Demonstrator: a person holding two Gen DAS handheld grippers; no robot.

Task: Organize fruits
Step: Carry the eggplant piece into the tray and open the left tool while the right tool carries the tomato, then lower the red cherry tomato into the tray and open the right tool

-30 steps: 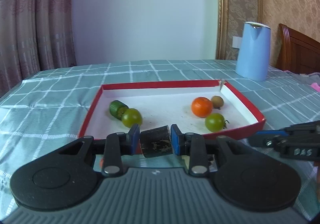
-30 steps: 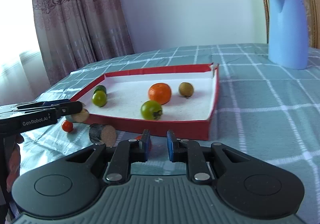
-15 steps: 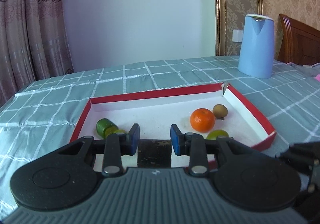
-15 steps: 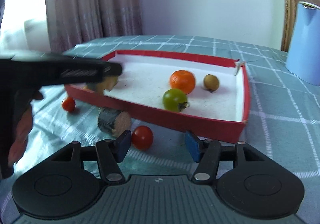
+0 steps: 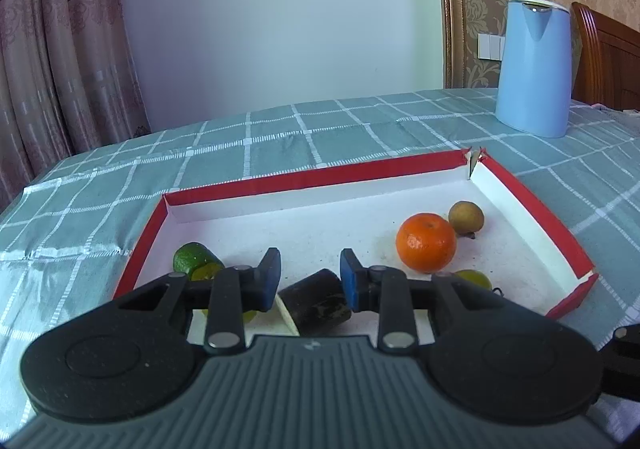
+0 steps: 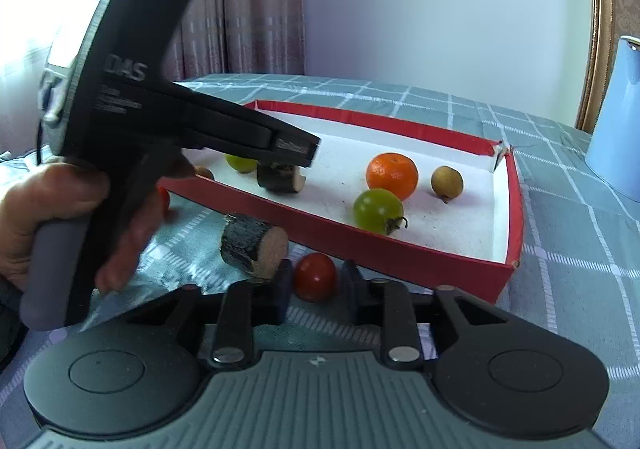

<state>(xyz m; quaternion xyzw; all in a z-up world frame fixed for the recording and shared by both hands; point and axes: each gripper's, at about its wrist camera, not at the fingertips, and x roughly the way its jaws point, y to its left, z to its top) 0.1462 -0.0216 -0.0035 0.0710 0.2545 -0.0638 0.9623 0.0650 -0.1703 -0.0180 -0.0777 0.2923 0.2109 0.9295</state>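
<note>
Left wrist view: the left gripper point(image 5: 310, 277) is held level and low over the near part of the red tray point(image 5: 532, 209), with a dark bark-covered piece point(image 5: 316, 299) seen between the blue pads. The jaws stand wider than the piece; the right pad is seen against it, a gap is seen at the left pad, and whether it is gripped cannot be told. Left of the jaws, a green fruit point(image 5: 192, 257) is partly hidden by the left finger; the yellow-green item behind that finger is hard to make out. Right of and beyond the jaws, an orange point(image 5: 426, 243) and a small brown fruit point(image 5: 466, 217) are seen, with a green tomato point(image 5: 474, 279) mostly hidden behind the right finger. Far right, a blue kettle point(image 5: 534, 67) stands on the checked tablecloth point(image 5: 280, 137).

Right wrist view: the right gripper point(image 6: 314, 283) is held low at the tablecloth, jaws parted and gripping nothing, a red tomato point(image 6: 315, 276) lying between the pads, apart from both. Just left of the jaws, a second bark-covered piece point(image 6: 254, 245) lies outside the tray. Further left, the person's left hand point(image 6: 60, 217) is wrapped round the other gripper's handle; a small red item behind it is largely hidden.
</note>
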